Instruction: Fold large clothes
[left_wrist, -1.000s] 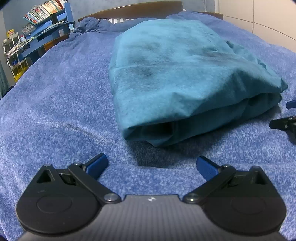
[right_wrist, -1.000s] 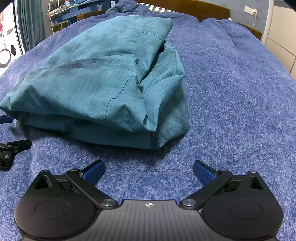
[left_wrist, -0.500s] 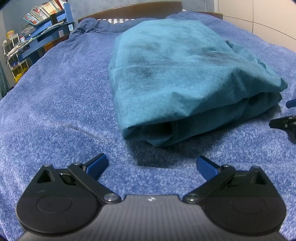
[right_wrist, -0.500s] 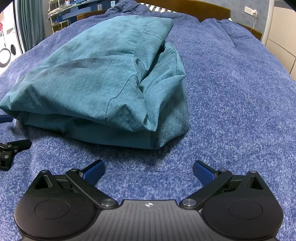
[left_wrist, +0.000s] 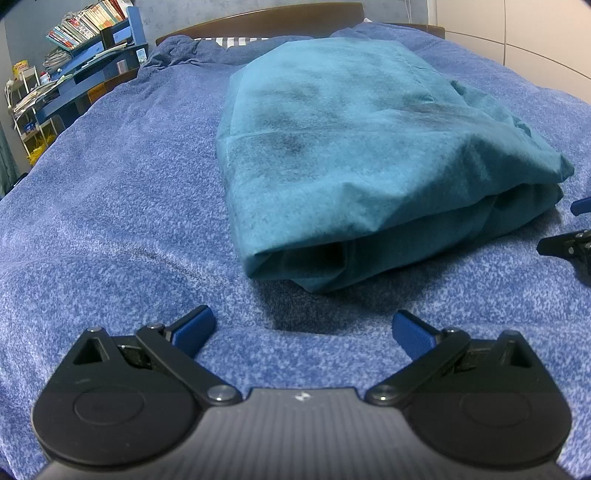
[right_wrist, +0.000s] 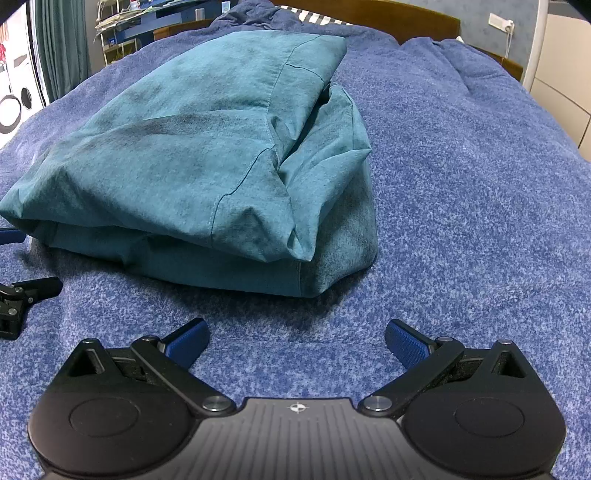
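A large teal garment (left_wrist: 354, 158) lies folded in a thick bundle on the blue bedspread (left_wrist: 110, 206); it also shows in the right wrist view (right_wrist: 207, 166). My left gripper (left_wrist: 301, 325) is open and empty, low over the bedspread just short of the bundle's near left corner. My right gripper (right_wrist: 295, 334) is open and empty, just short of the bundle's near right corner. Each gripper shows at the edge of the other's view: the right one (left_wrist: 570, 236), the left one (right_wrist: 18, 291).
A wooden headboard (left_wrist: 266, 20) and striped pillow lie beyond the garment. A blue shelf unit with books (left_wrist: 77, 62) stands left of the bed. A curtain (right_wrist: 62, 48) and washing machine (right_wrist: 14, 107) are at far left; a white cabinet (right_wrist: 561, 66) at right.
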